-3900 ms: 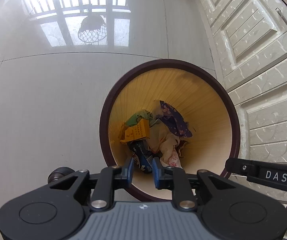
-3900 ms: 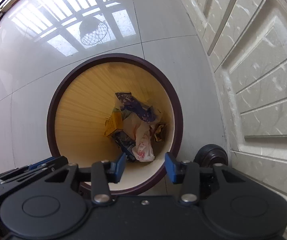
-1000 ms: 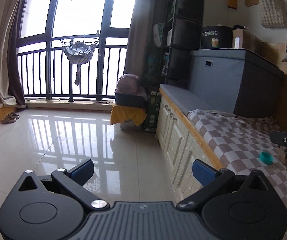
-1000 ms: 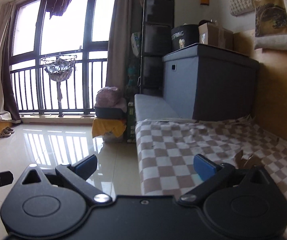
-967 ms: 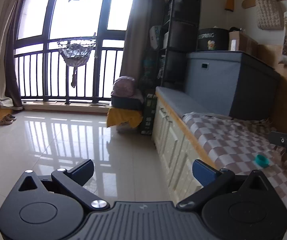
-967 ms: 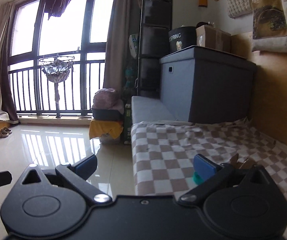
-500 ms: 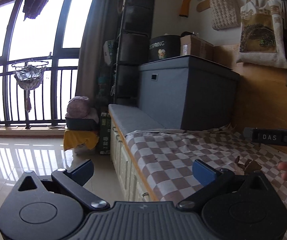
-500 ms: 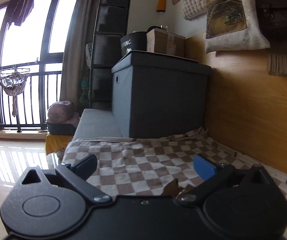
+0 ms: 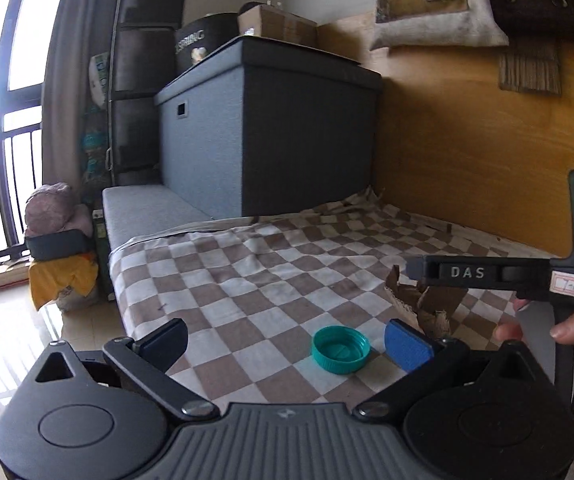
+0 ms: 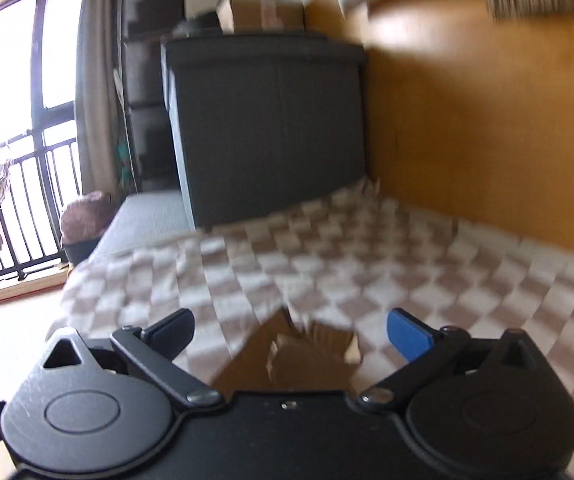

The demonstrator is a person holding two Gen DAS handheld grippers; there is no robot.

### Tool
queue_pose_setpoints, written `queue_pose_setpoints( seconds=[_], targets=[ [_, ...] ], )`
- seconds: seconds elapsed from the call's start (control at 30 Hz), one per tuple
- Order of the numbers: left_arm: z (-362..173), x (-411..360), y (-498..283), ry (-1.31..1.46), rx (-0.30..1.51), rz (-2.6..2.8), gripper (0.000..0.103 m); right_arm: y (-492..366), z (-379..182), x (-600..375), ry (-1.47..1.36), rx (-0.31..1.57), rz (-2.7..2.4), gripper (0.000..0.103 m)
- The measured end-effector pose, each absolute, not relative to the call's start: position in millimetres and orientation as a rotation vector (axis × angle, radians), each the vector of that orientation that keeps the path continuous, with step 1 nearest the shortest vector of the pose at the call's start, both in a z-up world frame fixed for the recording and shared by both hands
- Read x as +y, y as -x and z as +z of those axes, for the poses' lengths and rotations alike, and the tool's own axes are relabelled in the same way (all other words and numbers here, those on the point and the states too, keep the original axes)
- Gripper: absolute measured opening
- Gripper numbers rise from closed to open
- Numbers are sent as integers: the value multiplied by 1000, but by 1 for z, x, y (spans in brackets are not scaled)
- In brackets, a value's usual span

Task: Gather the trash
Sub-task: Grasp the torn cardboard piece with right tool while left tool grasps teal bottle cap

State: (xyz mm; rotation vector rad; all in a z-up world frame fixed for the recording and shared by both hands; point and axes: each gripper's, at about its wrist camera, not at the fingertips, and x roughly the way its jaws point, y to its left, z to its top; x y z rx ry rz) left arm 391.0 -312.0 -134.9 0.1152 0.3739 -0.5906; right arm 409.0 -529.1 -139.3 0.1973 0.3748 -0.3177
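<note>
A large grey storage box [image 9: 271, 132] is seen at the far end of the checkered cloth [image 9: 271, 264], lid shut, so its contents cannot be told. On its lid a black round tub [image 9: 203, 46] and a cardboard box [image 9: 283, 26] are set side by side; what is inside them is hidden. Beyond the bench, a dark bin [image 9: 57, 242] is topped with a bundled pinkish cloth [image 9: 53, 210].

A teal bottle cap [image 9: 341, 349] is laid open side up on the checkered cloth, with nothing visible inside it. It is framed between the 2 fingers of the left gripper [image 9: 285, 342], much nearer the blue right finger than the dark left one, and touched by neither. The left gripper's fingers are spread wide, with nothing held.

Torn brown cardboard scraps [image 9: 419, 300] are seen just beyond the cap, toward the wooden wall [image 9: 467, 140]. In the left wrist view the right gripper's body, marked DAS, is seen above these scraps, with fingers of a hand [image 9: 567, 328] wrapped on its handle.

In the blurred right wrist view, the cardboard scraps [image 10: 295, 356] are found low between the fingers of the right gripper [image 10: 291, 332], which are likewise spread wide and empty. Whether the scraps are touched cannot be told through the blur.
</note>
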Motion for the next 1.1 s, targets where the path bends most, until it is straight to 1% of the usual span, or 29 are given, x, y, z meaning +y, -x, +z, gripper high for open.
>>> queue_pose_setpoints(
  seconds=[0.1, 0.33, 0.43, 0.47, 0.67, 0.73, 0.8, 0.83, 0.9, 0.93, 1.0, 1.07, 1.1],
  targets=[
    [-145, -332, -399, -164, 371, -636, 103, -416, -154, -542, -256, 401, -316, 103],
    [-173, -367, -414, -287, 456, -682, 103, -423, -166, -553, -337, 391, -256, 103],
    [-182, -376, -421, -322, 509, -684, 99, -425, -166, -552, -349, 381, -232, 103],
    [-184, -379, -423, -329, 524, -686, 96, -426, -166, -551, -354, 380, -226, 103],
    [-185, -390, -434, -335, 540, -691, 95, -438, -172, -540, -300, 456, -236, 103],
    [-184, -396, -438, -342, 539, -698, 88, -438, -172, -541, -307, 458, -240, 103],
    [-184, -400, -439, -341, 533, -726, 65, -438, -174, -544, -325, 461, -247, 103],
    [-184, -402, -437, -352, 524, -730, 61, -438, -174, -546, -333, 463, -253, 103],
    [-185, -406, -432, -384, 501, -741, 50, -436, -175, -547, -340, 464, -249, 103],
    [-186, -407, -430, -398, 491, -740, 50, -436, -175, -546, -337, 465, -242, 102],
    [-186, -408, -430, -402, 489, -738, 50, -437, -175, -543, -317, 479, -228, 92],
    [-186, -408, -430, -395, 490, -740, 50, -436, -175, -541, -306, 483, -223, 87],
    [-186, -407, -430, -395, 490, -740, 50, -435, -174, -541, -307, 477, -222, 82]
  ],
)
